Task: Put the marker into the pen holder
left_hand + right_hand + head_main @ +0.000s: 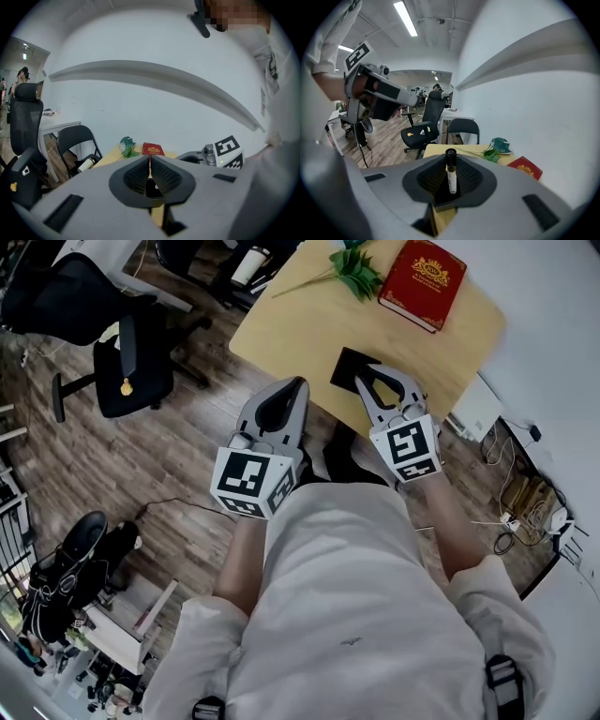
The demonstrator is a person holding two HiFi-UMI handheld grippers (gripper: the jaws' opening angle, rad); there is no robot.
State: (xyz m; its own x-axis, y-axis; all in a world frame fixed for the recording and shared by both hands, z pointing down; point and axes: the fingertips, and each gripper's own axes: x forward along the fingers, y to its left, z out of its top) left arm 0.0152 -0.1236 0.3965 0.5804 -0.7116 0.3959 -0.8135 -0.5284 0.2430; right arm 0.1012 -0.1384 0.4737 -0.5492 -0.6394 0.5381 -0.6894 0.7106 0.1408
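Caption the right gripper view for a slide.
Right gripper clamps an upright marker, facing the wooden table with a red book and green sprig.

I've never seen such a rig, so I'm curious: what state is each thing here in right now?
Left tongs: shut, empty.
Right tongs: shut on the white marker with black cap.
Marker: upright, not yet in the holder.
Black square pen holder: sitting on the light wooden table.
Red hardcover book: closed, lying flat.
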